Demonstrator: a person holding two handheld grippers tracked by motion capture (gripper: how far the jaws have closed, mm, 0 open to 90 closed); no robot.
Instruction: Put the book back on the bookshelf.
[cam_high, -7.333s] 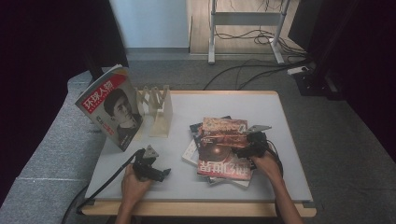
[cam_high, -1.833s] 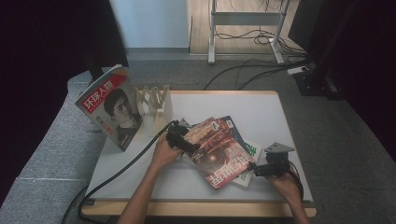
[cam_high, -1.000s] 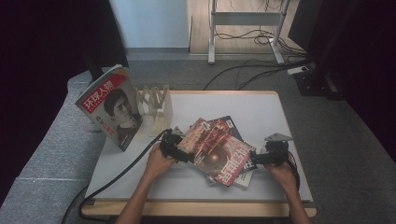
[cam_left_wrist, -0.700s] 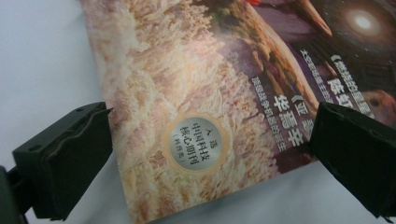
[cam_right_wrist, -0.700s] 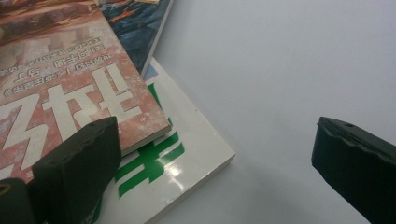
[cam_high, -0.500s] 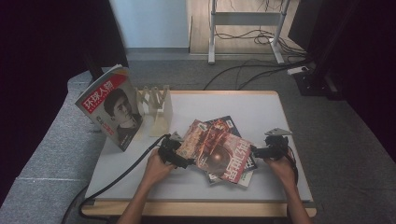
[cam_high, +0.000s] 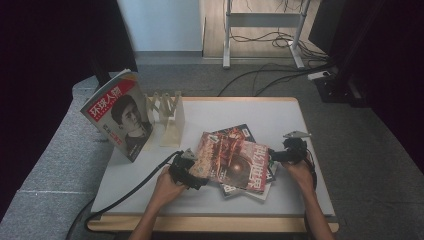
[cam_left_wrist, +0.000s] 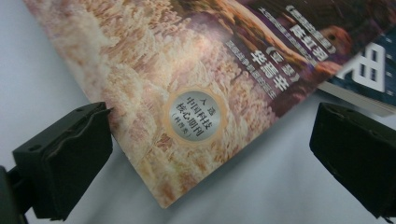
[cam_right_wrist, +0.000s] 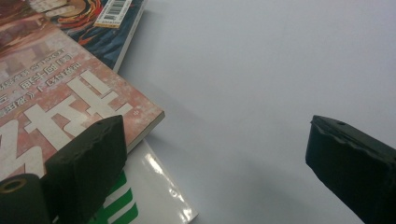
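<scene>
Since earlier, both open grippers, left gripper (cam_high: 196, 172) and right gripper (cam_high: 274, 155), flank the shifted top magazine (cam_high: 232, 160).

- The top magazine (cam_left_wrist: 196, 88) runs past the picture's upper edge beyond the left claw (cam_left_wrist: 210, 154), its small print blurred.
- The lower magazines (cam_high: 265, 187) lie mostly covered beside the right claw (cam_high: 278, 155).
- The white magazine (cam_right_wrist: 154, 196) under the right claw's near jaw is cut off at the bottom edge.

top magazine (cam_high: 234, 159): shifted left, squarer on stack | right gripper (cam_high: 278, 155): moved in, jaws narrowing, empty
</scene>
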